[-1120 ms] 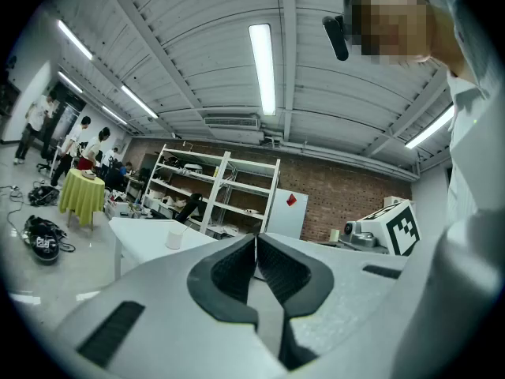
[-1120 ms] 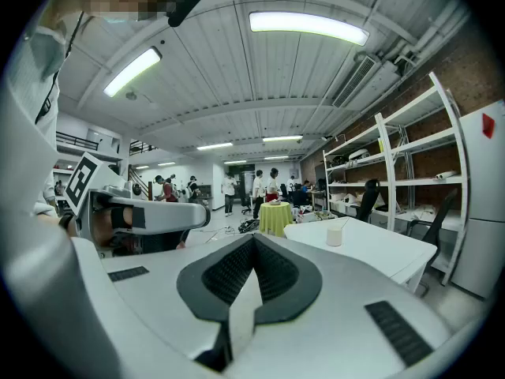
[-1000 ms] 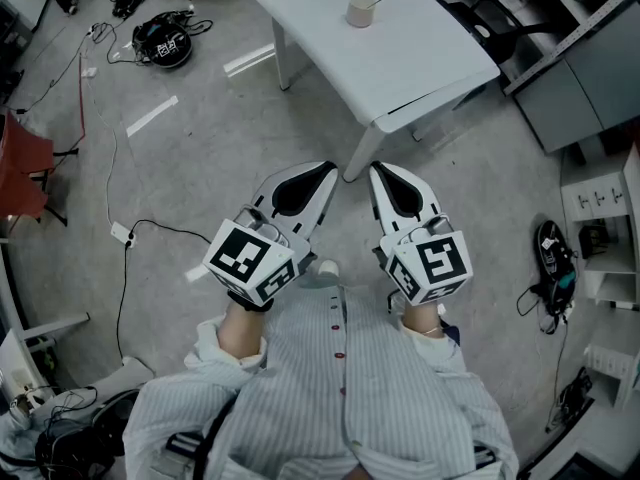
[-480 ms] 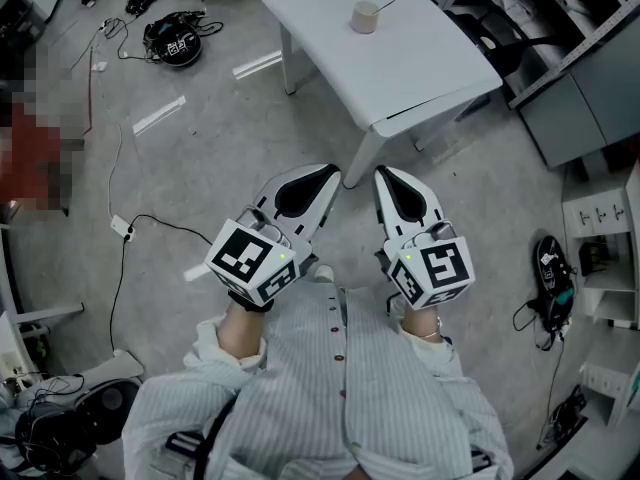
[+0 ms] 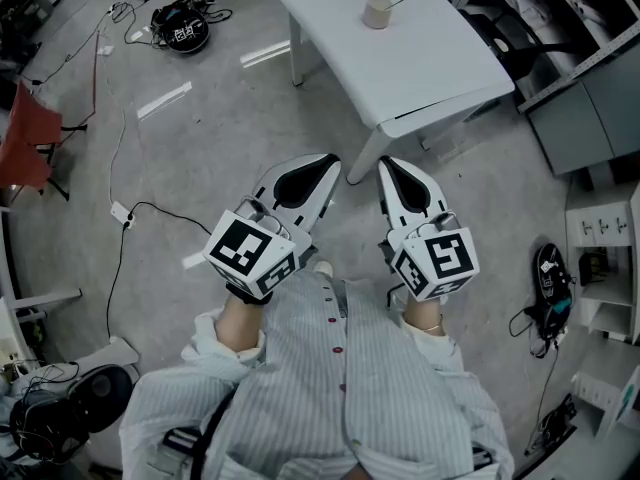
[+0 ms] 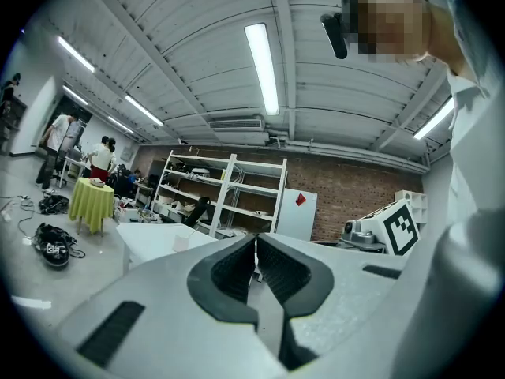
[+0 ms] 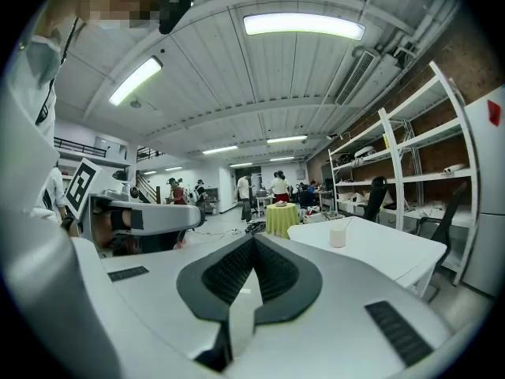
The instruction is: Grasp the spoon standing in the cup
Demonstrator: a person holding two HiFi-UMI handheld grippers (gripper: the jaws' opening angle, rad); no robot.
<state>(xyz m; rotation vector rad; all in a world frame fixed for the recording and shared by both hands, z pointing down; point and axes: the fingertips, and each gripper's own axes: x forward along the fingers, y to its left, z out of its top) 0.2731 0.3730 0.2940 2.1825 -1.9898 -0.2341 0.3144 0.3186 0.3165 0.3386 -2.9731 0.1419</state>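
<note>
A beige cup (image 5: 377, 12) stands on the white table (image 5: 420, 63) at the top of the head view, with a thin spoon (image 5: 398, 2) leaning out of it to the right. The cup (image 7: 338, 237) also shows small in the right gripper view, and faintly the cup (image 6: 182, 243) in the left gripper view. Both grippers are held close to the person's chest, well short of the table. My left gripper (image 5: 334, 165) is shut and holds nothing. My right gripper (image 5: 383, 164) is shut too, empty, its tips pointing toward the table's near corner.
Grey floor lies between me and the table. Cables (image 5: 120, 158) and a black headset (image 5: 185, 30) lie on the floor at upper left; a red chair (image 5: 25, 148) stands at the left edge. Shelving (image 5: 600, 58) stands at right. People stand in the distance around a green-clothed table (image 7: 280, 218).
The view has shifted slightly: the table and cup now sit a little further right and lower in frame. Both grippers stay shut by the chest.
</note>
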